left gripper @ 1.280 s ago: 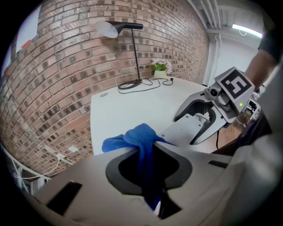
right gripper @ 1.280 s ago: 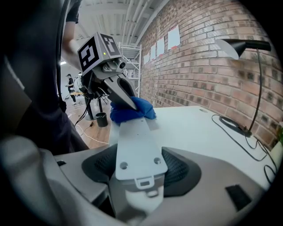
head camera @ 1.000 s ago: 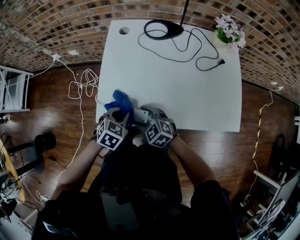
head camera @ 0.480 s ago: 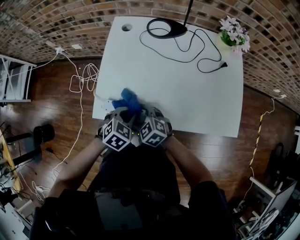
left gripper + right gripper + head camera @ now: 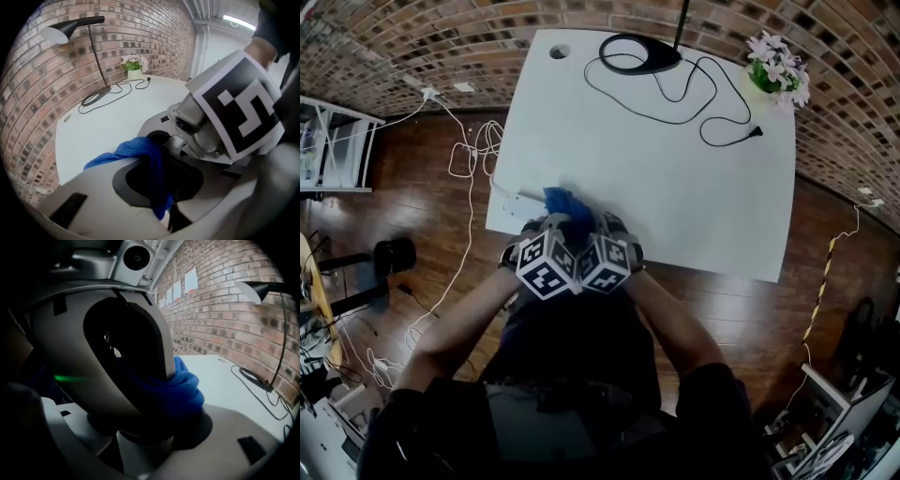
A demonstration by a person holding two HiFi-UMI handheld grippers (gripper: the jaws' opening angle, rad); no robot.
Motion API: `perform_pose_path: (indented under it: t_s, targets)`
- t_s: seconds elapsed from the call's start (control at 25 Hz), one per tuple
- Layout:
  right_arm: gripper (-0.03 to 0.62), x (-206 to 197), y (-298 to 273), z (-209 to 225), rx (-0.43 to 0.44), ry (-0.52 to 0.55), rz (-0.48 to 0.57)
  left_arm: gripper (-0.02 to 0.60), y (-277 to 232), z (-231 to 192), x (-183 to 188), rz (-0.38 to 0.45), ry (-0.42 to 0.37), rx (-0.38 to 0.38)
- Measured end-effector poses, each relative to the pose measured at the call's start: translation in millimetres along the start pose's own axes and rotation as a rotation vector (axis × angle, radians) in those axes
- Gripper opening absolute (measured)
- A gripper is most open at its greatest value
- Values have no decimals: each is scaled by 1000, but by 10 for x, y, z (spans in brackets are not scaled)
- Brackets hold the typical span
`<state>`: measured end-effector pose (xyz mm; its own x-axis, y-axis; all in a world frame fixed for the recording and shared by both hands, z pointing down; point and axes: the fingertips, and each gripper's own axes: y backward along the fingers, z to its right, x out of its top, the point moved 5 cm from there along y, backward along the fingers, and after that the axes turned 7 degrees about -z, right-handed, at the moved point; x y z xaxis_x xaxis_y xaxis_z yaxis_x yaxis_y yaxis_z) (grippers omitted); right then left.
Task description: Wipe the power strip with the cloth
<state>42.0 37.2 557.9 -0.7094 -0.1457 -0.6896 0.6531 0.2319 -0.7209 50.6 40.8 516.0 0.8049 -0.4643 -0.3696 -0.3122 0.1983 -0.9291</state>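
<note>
Left hand-held gripper [image 5: 159, 187], clamped on the cloth [image 5: 136, 151], has closed against the right hand-held gripper [image 5: 606, 231], which appears to grip the power strip [image 5: 140, 453] at the counter [image 5: 675, 159] edge, frame centre-left; risk: crowded jaws collide, levering the strip free.

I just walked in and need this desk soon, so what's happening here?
A person works two grippers at the near edge of the white table. The left gripper pinches the blue cloth, pressed against the right gripper, whose jaws seem to hold a pale piece, probably the power strip. Wiping looks under way.
</note>
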Motion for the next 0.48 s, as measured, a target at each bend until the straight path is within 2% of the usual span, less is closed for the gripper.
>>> perform_pose_path:
  t_s: [0.2,0.32,0.48]
  targets:
    - [291,2,-11,1,1,13,5,52,-7,-22,3,1,34,-37]
    - [291,9,-24,-2,1,13,4,54,-10,-29,-9,-4,36,-26]
    - [287,15,-29,-13,7,16,3,55,5,-46,-52,32,52,-24]
